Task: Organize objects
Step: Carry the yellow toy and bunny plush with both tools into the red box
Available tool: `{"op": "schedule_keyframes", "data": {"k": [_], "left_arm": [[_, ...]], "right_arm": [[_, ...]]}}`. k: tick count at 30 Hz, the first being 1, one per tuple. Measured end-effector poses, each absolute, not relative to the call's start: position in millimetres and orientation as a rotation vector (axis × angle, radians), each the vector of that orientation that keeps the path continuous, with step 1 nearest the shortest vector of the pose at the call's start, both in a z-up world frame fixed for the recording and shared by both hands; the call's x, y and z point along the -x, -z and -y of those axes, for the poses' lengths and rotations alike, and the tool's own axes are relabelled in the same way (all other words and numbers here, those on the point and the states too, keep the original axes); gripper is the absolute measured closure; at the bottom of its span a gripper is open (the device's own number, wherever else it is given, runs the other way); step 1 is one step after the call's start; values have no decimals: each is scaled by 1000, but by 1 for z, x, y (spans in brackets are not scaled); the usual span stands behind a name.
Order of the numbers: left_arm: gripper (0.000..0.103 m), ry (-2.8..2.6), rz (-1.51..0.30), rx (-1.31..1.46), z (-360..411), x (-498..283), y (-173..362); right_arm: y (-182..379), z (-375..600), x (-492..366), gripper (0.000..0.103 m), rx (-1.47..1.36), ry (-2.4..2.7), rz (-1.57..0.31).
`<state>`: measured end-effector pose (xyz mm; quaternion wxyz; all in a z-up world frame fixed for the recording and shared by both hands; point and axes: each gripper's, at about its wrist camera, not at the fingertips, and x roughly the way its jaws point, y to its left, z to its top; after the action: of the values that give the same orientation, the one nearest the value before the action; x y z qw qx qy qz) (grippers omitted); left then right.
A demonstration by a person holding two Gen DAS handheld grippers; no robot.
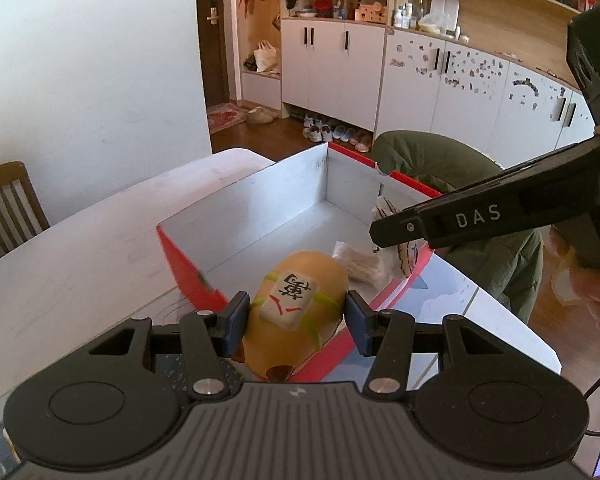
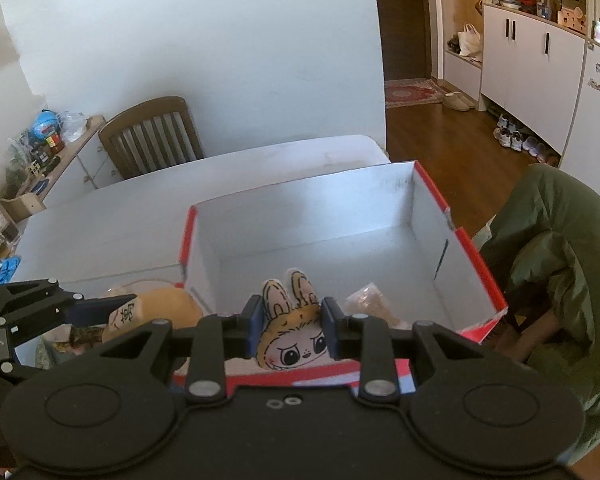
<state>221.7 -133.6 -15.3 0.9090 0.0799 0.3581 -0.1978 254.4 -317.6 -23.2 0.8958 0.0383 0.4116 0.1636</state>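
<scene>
The left gripper (image 1: pixel 296 322) tilts downward over the near rim of the red box (image 1: pixel 188 276), its jaws partly spread and its blue pads (image 1: pixel 236 320) pressed on either side of a tan plush toy (image 1: pixel 296 312). The right gripper (image 2: pixel 291 330) tilts down over the same box's near rim, its jaws set narrower, gripping a flat bunny-eared doll (image 2: pixel 294 336). In the left wrist view the right gripper reaches in over the box's right side, and the person's hand (image 1: pixel 588 280) holds its handle.

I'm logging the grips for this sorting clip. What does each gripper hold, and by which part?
The left gripper clamps the tan plush toy across its sides. The right gripper pinches the bunny-eared doll at its head.
</scene>
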Motion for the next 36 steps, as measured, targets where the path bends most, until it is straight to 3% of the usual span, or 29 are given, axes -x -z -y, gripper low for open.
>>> {"op": "schedule_keyframes", "data": {"k": [15,36], "left_arm": [[52,369,-836,-194,170,-289,36],[52,369,-1058,-282,217,-356,100]], "right_arm": [[50,341,-324,72,-54,-325,-895],[121,328,-403,71,15,-280,-1104]]}}
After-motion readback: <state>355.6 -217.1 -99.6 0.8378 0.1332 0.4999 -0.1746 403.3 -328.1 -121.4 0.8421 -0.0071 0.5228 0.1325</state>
